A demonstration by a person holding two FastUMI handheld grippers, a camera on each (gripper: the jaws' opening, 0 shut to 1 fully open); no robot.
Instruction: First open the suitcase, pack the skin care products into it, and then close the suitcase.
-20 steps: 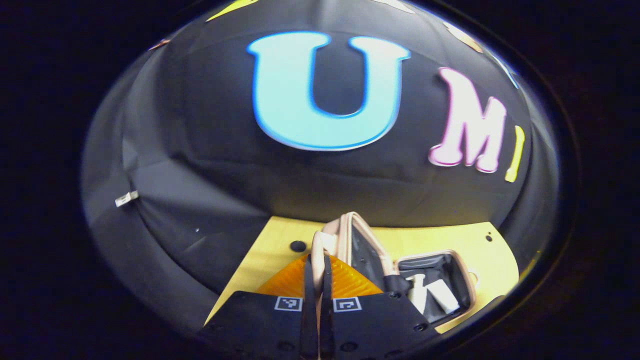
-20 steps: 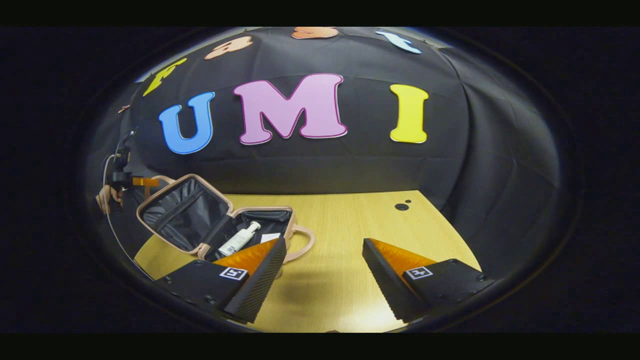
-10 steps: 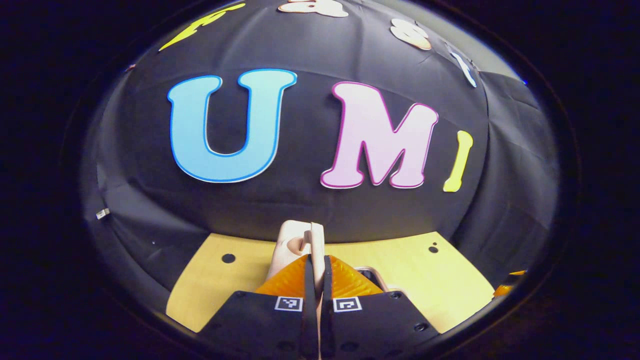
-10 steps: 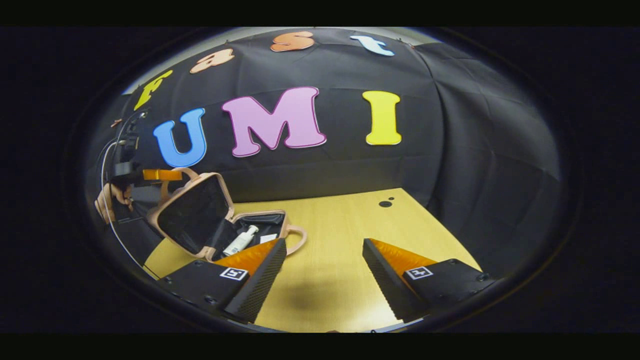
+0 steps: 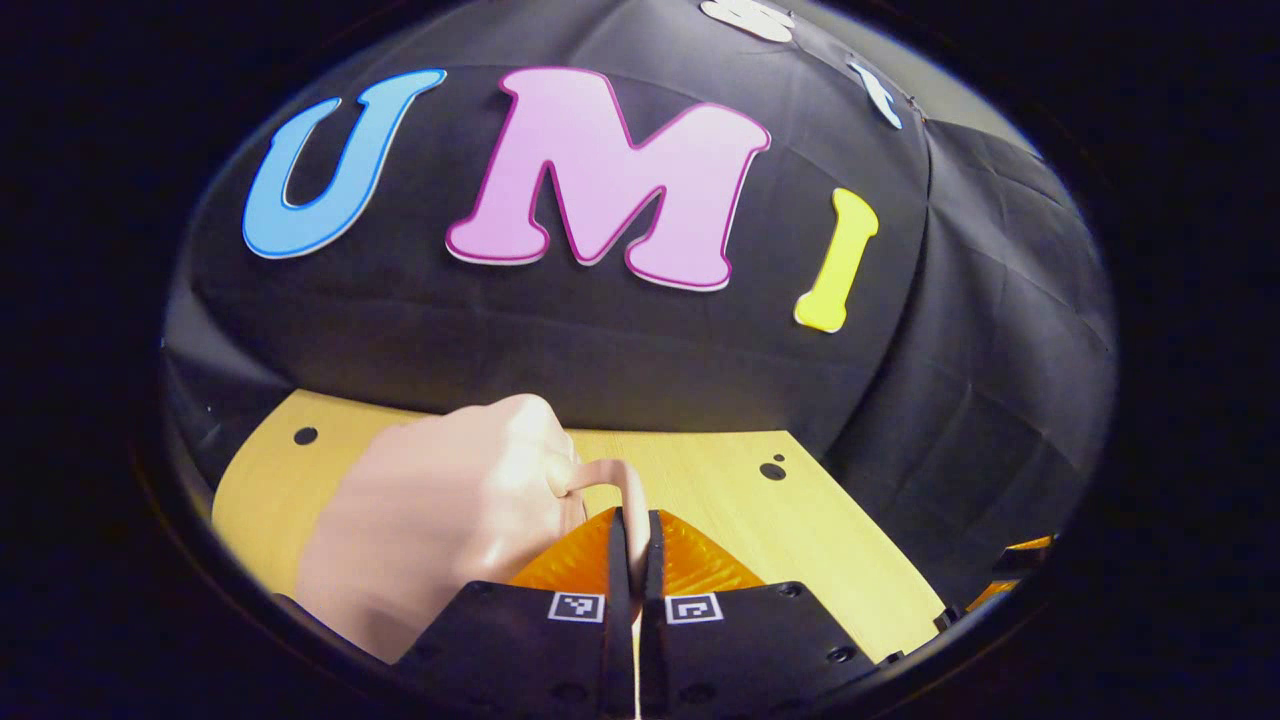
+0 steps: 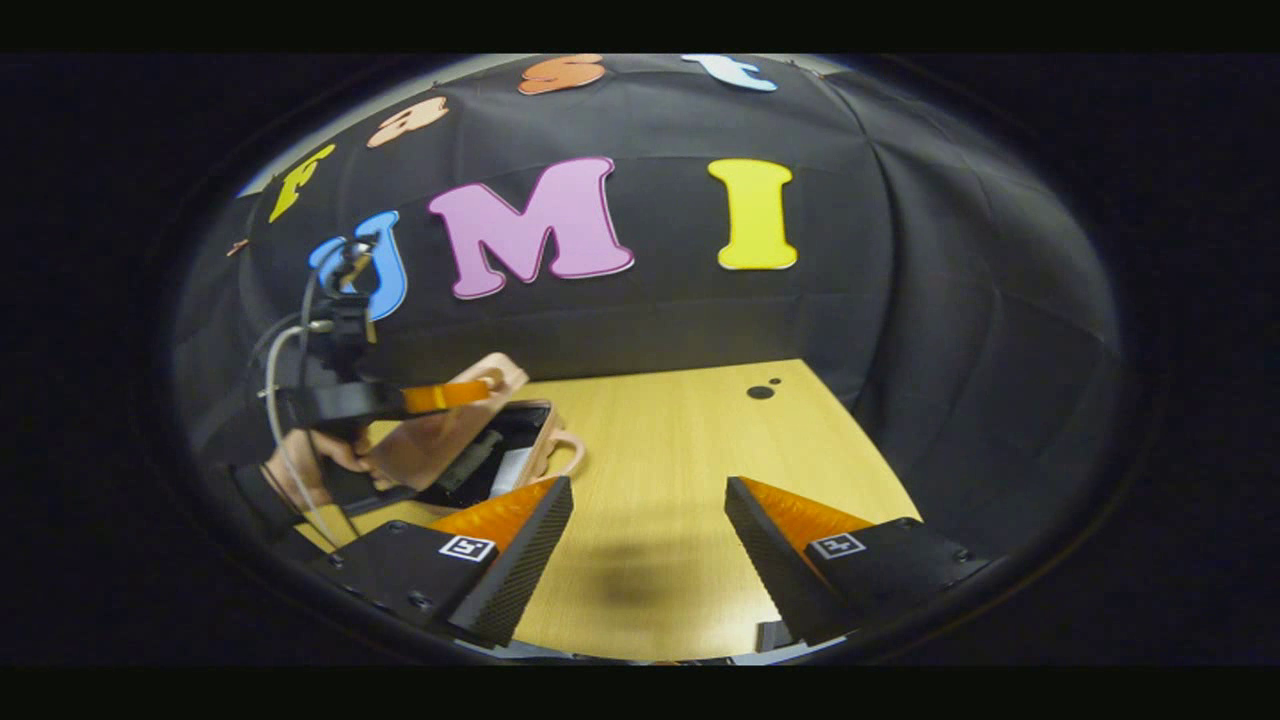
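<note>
The pink suitcase lid [image 5: 440, 520] fills the lower left of the left gripper view, seen from its outer side. My left gripper [image 5: 632, 515] is shut on the lid's handle [image 5: 605, 472]. In the right gripper view that left gripper [image 6: 470, 393] holds the lid [image 6: 440, 440] tilted low over the suitcase base [image 6: 545, 440], leaving a narrow gap. A white skin care product [image 6: 515, 468] shows inside the gap. My right gripper [image 6: 648, 487] stands open over the bare table to the right of the suitcase, with nothing between its fingers.
The suitcase lies on a yellow wooden table [image 6: 680, 430] with small dark holes [image 6: 760, 392] near its far edge. A person's hand [image 6: 300, 465] holds the left gripper at the left. The black booth wall stands close behind the table.
The left gripper has swung the lid over from upright to low above the base, hiding most of the inside. The right gripper has stayed open in about the same place.
</note>
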